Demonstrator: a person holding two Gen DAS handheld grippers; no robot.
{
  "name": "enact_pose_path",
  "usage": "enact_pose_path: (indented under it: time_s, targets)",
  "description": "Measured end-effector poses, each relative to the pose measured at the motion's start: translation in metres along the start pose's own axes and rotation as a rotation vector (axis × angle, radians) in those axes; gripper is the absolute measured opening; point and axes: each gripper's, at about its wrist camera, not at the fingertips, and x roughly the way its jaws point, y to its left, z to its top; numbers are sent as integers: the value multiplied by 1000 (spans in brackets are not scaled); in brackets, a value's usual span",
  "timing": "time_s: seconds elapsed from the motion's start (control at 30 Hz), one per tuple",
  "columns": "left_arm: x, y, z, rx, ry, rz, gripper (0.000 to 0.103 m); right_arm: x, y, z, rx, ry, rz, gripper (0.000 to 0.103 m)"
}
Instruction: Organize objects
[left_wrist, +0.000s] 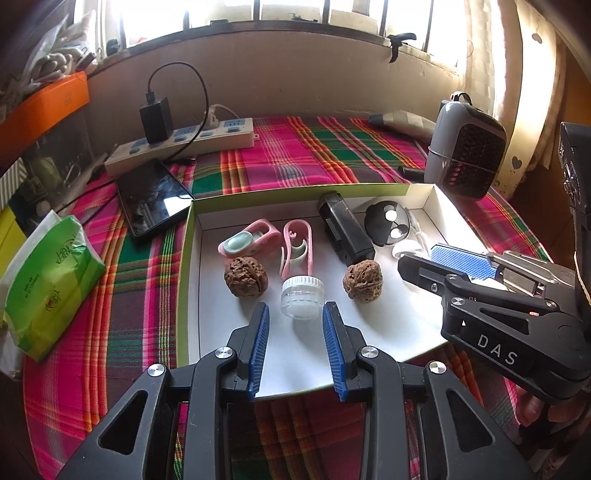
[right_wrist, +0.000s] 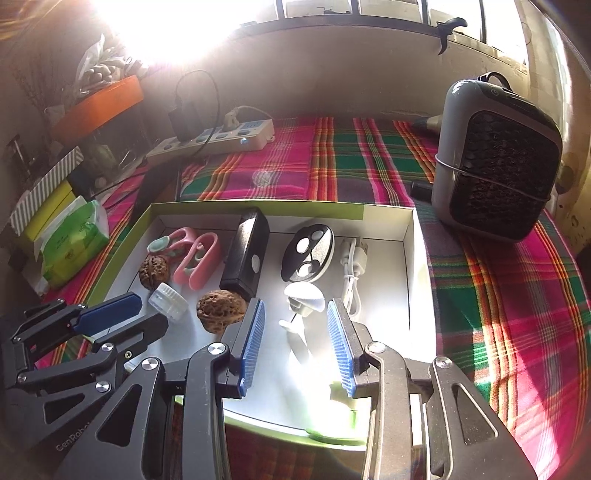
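Observation:
A shallow white box with a green rim (left_wrist: 192, 221) (right_wrist: 413, 258) lies on the plaid cloth. In it are two walnuts (left_wrist: 245, 276) (left_wrist: 362, 280), a small clear jar with a white lid (left_wrist: 301, 298) (right_wrist: 168, 300), two pink clips (left_wrist: 295, 247), a black rectangular device (left_wrist: 345, 229) (right_wrist: 245, 254), a black-and-white round remote (left_wrist: 388, 223) (right_wrist: 308, 253), a white cable (right_wrist: 352, 266) and a small white mushroom-shaped piece (right_wrist: 303, 297). My left gripper (left_wrist: 297, 314) is open, its tips either side of the jar. My right gripper (right_wrist: 295, 314) is open around the white piece.
A grey heater (left_wrist: 465, 147) (right_wrist: 495, 162) stands right of the box. A power strip (left_wrist: 177, 146), a dark tablet (left_wrist: 155, 197) and a green tissue pack (left_wrist: 51, 284) lie to the left. An orange box (left_wrist: 44, 107) sits on a shelf at far left.

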Motion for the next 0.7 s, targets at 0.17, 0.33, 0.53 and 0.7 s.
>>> enact_pose_path:
  time_s: [0.17, 0.33, 0.53, 0.7]
  targets:
    - [-13, -1, -5, -1, -29, 22, 28, -10, 3, -4, 2, -20, -1, 37]
    - [-25, 1, -12, -12, -49, 33, 28, -23, 8, -9, -4, -45, -7, 38]
    - [-41, 0, -23, -9, -78, 59, 28, -39, 12, -18, -9, -73, -14, 45]
    - [-48, 1, -34, -20, -73, 65, 28, -47, 15, -29, -9, -78, -21, 45]
